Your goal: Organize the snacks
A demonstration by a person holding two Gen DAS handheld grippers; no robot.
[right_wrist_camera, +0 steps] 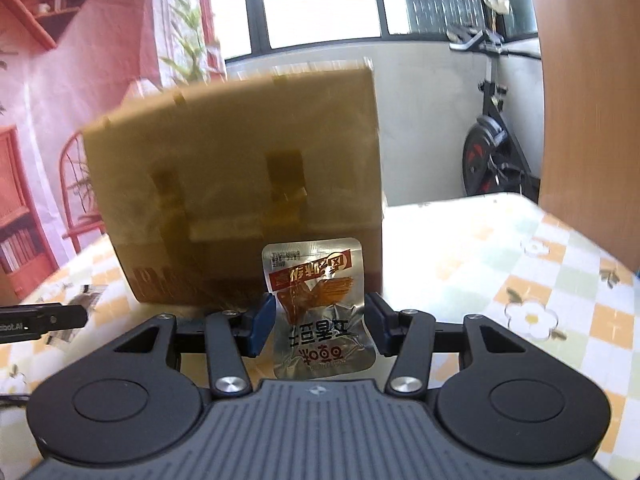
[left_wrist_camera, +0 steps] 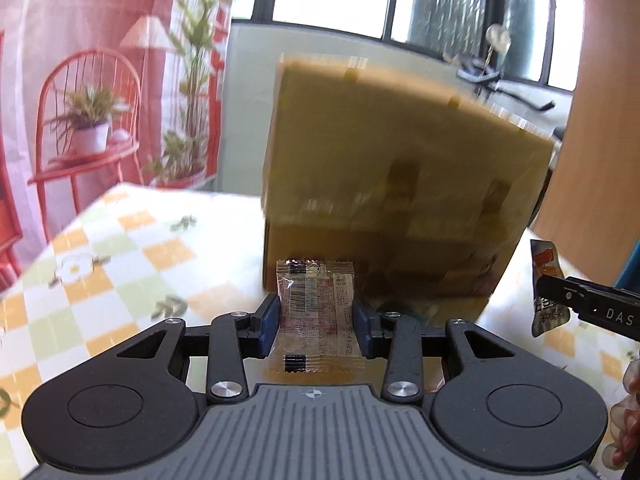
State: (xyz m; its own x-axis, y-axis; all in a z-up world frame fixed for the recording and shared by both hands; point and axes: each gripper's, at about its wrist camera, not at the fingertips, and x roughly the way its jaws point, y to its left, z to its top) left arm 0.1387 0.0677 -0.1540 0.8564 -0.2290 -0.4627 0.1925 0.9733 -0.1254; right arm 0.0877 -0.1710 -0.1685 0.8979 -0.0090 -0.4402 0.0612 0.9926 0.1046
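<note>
My left gripper (left_wrist_camera: 317,314) is shut on a clear snack packet (left_wrist_camera: 316,312) with a barcode label, held above the table in front of a taped cardboard box (left_wrist_camera: 400,168). My right gripper (right_wrist_camera: 320,316) is shut on a silver foil snack pouch (right_wrist_camera: 320,304) with red and orange print, also just in front of the box (right_wrist_camera: 240,168). The right gripper with its pouch (left_wrist_camera: 546,280) shows at the right edge of the left wrist view. The left gripper's finger (right_wrist_camera: 44,318) shows at the left edge of the right wrist view.
The table carries a checked orange, green and white floral cloth (left_wrist_camera: 120,264). A red-themed backdrop (left_wrist_camera: 80,80) hangs at the left. An exercise bike (right_wrist_camera: 492,136) stands by the window behind the table. A wooden panel (right_wrist_camera: 592,100) rises at the right.
</note>
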